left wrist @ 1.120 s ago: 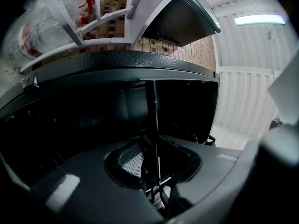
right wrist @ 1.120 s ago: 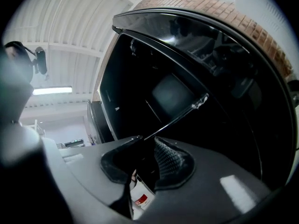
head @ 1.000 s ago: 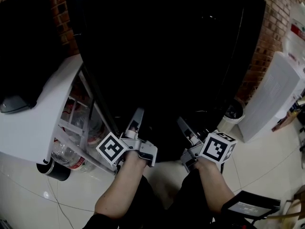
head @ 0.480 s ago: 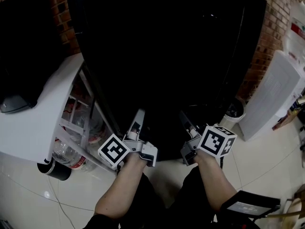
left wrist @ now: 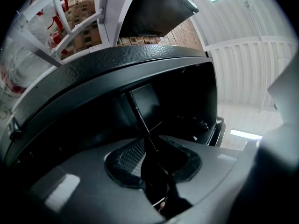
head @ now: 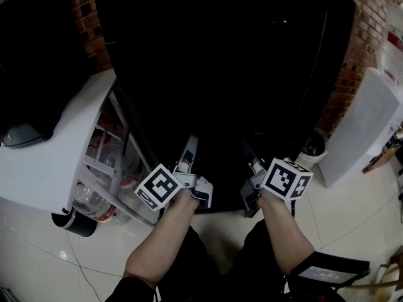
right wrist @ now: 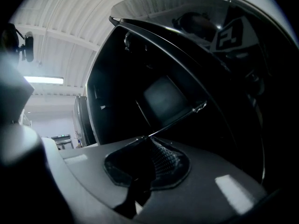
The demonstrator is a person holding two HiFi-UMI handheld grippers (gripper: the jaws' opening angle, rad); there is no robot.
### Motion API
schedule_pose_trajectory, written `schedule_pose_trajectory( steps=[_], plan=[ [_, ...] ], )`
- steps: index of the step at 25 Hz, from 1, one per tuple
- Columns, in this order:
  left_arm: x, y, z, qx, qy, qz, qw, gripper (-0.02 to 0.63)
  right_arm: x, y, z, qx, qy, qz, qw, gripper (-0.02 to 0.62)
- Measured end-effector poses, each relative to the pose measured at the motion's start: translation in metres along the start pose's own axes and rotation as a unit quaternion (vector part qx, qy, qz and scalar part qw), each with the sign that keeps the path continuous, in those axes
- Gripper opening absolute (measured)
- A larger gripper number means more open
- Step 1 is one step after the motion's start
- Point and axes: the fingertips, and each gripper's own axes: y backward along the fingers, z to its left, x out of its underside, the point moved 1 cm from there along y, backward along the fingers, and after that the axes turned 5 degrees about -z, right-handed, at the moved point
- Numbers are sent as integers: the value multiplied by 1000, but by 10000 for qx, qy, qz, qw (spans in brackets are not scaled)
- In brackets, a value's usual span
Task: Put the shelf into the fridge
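The fridge (head: 220, 74) is black all over. Its open door (head: 44, 168), at nine o'clock, is white, with red-labelled clear bottles (head: 85, 200) in its racks. The brick wall (head: 352, 61) at two o'clock is red-brown, and the floor tiles (head: 352, 225) at four are glossy white. The shelf (right wrist: 177, 120) is dark glass with a thin bright edge. My right gripper (right wrist: 148, 148), jaws just closing on that edge, and my left gripper (left wrist: 149, 146) are grey, with black cross-hatched pads (left wrist: 128, 157) and black-and-white square-patterned marker cubes (head: 286, 180).

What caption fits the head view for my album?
Left tongs and right tongs, jaws just closing on the shelf, face the open fridge.
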Motion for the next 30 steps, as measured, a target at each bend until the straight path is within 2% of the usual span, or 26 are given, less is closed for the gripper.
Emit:
schedule_pose_trajectory(
  steps=[6, 11, 20, 26, 30],
  plan=[
    [-1, -8, 4, -223, -641, -109, 9976, 92, -14, -5, 6, -56, 195, -167, 9997, 14],
    [-5, -13, 9, -344, -1022, -75, 9941, 100, -15, -12, -6, 127, 394, -111, 9991, 14],
    [-6, -25, 14, -439, -969, -14, 9943, 103, -16, -23, -13, 281, 541, -51, 9981, 6],
    [-10, -27, 15, -518, -1523, -247, 9867, 113, -13, -11, -13, 326, 562, -106, 9978, 6],
    [-12, -32, 17, -593, -1686, -265, 9835, 117, -17, -2, -12, 320, 606, -141, 9976, 6]
  ],
)
